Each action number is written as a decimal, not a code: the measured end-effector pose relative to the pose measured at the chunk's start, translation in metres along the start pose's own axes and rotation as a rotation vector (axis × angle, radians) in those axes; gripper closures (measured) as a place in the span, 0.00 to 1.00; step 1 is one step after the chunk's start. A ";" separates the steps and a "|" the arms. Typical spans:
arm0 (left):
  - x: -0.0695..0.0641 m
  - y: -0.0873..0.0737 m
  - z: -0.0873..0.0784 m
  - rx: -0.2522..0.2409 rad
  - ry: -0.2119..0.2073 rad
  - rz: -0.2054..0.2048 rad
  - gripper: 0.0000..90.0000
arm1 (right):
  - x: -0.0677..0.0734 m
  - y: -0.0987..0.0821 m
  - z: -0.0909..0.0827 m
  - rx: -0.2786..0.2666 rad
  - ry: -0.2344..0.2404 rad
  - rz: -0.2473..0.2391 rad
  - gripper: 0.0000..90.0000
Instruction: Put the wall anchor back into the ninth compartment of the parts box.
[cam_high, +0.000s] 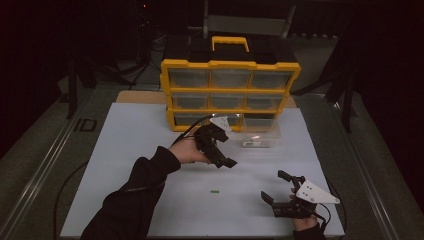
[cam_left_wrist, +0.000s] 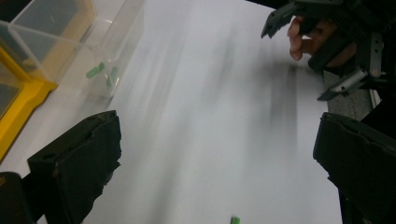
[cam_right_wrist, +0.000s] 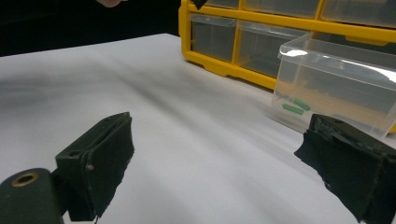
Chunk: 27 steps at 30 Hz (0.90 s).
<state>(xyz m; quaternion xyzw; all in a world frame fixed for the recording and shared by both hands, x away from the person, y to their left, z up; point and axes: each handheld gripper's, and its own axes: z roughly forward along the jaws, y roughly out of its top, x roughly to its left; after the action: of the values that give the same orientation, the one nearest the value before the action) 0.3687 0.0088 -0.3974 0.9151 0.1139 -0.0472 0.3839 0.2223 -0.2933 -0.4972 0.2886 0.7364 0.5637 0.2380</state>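
A small green piece (cam_high: 215, 191) lies alone on the white mat (cam_high: 125, 165), also visible low in the left gripper view (cam_left_wrist: 235, 219). My left gripper (cam_high: 224, 161) hovers above the mat's middle, tilted down, open and empty (cam_left_wrist: 219, 126). At the front right my right gripper (cam_high: 273, 185) is open with nothing between its fingers (cam_right_wrist: 217, 126). A clear plastic drawer (cam_high: 260, 135) stands on the mat in front of the yellow organizer (cam_high: 230, 65). It holds two green pieces (cam_right_wrist: 294, 106), which the left gripper view also shows (cam_left_wrist: 95, 71).
The organizer has rows of clear drawers and a yellow carry handle (cam_high: 230, 42); one bottom slot looks vacant behind the pulled drawer. A black cable (cam_high: 187, 131) trails from the left gripper. The surroundings are dark. Metal rails (cam_high: 45, 160) border the table.
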 end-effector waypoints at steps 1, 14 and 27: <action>-0.001 -0.003 0.000 -0.002 -0.010 -0.001 0.02 | 0.000 0.000 0.000 0.000 0.000 0.000 0.09; -0.017 -0.035 0.001 -0.013 -0.025 0.004 0.02 | 0.000 0.000 0.001 0.002 0.004 -0.001 0.09; -0.032 -0.063 0.013 0.022 -0.030 0.015 0.02 | 0.001 0.000 0.002 0.004 0.005 -0.006 0.09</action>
<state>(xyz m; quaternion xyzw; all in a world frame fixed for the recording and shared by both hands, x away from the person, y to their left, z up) 0.3222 0.0370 -0.4443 0.9194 0.1009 -0.0592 0.3756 0.2224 -0.2913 -0.4975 0.2855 0.7389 0.5623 0.2375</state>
